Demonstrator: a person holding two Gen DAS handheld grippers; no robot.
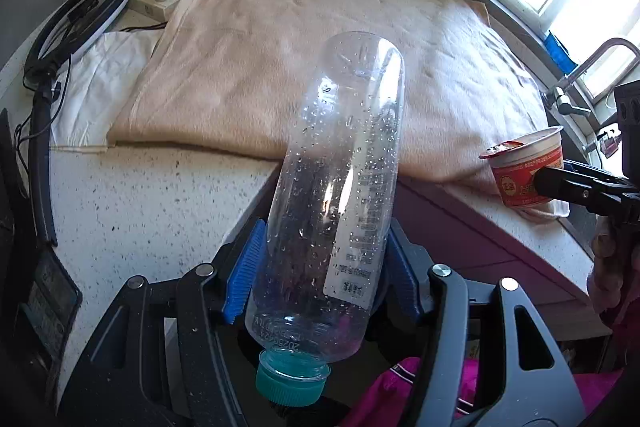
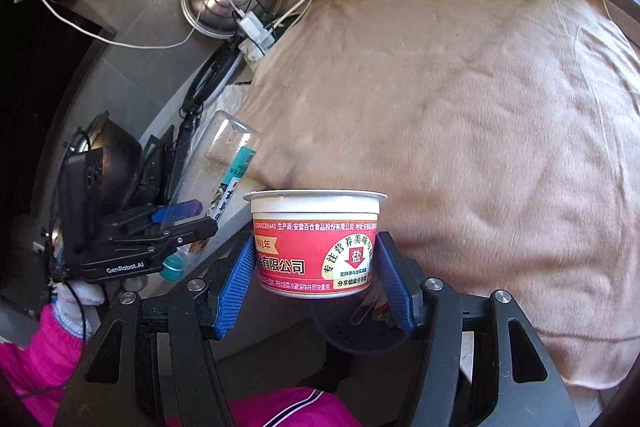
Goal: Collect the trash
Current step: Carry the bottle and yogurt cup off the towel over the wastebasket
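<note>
Cup contents are hidden; the bottle label print is unreadable. Left gripper [image 1: 324, 267] clamps the clear bottle [image 1: 340, 187], jaws half-open. Right gripper [image 2: 316, 267] likewise clamps the red cup [image 2: 316, 243].

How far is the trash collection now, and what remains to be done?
Done: both pieces are picked up off the beige towel. In hand: the left gripper clamps the clear plastic bottle with a teal cap; the right gripper clamps the red and white plastic cup. Left: dropping both into a bin, which no view shows.
</note>
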